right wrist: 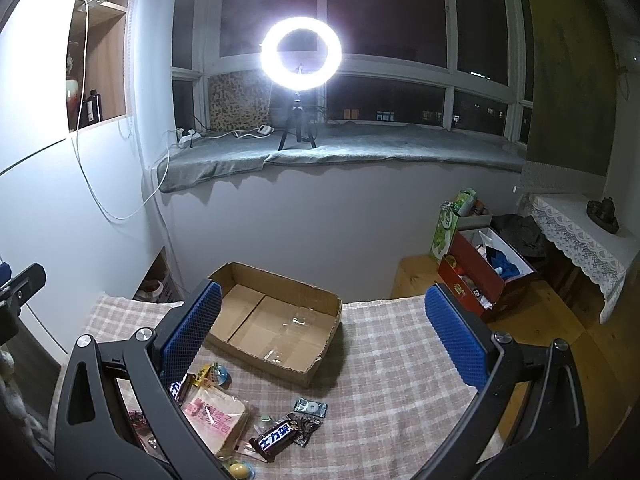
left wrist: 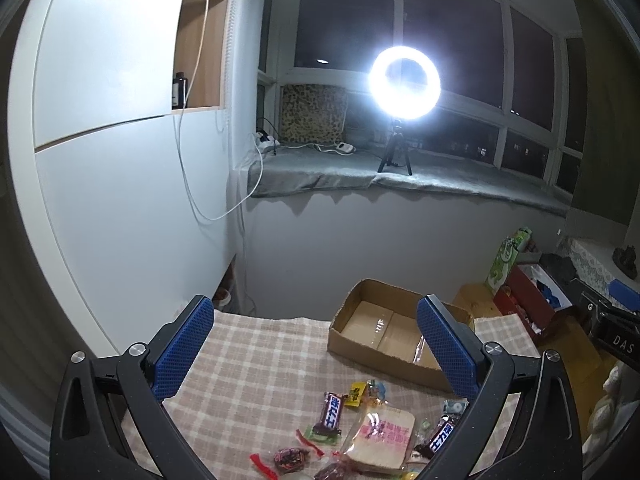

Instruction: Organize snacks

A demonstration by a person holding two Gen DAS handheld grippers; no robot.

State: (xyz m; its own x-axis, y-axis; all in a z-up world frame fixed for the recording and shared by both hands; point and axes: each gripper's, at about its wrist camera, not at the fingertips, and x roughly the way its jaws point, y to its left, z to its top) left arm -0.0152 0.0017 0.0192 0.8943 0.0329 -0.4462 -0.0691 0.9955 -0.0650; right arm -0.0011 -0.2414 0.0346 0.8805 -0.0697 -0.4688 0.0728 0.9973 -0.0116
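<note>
Snacks: heaped on the checked cloth of the worktop (right wrist: 384,344), nearest edge, in front of the cardboard box (right wrist: 276,316).
Cardboard box: open-topped, nothing visible inside, set toward the far side of the worktop.
Left gripper (left wrist: 316,340): raised above the worktop, fingers spread wide, nothing between the blue pads (left wrist: 184,354), touching nothing.
Snacks versus left fingers: below and between them; chocolate bar (left wrist: 331,411) near the middle, second chocolate bar (left wrist: 439,436) just beside the right-hand finger, wrapped sandwich (left wrist: 380,438) between the two bars.
Small sweets: red-wrapped candy (left wrist: 262,462) and a dark round one (left wrist: 289,458) at the lower edge; a yellow packet (left wrist: 356,394) nearer the box.
Right gripper (right wrist: 322,332): also above the worktop, fingers wide apart, holding nothing.
Snacks versus right fingers: low and to the left side of the gap; one chocolate bar partly hidden behind the left-hand finger (right wrist: 188,336), the other bar lying in the open, clear of both fingers.
Foil packet (right wrist: 310,406): apart from the heap, just beyond the open-lying bar.
</note>
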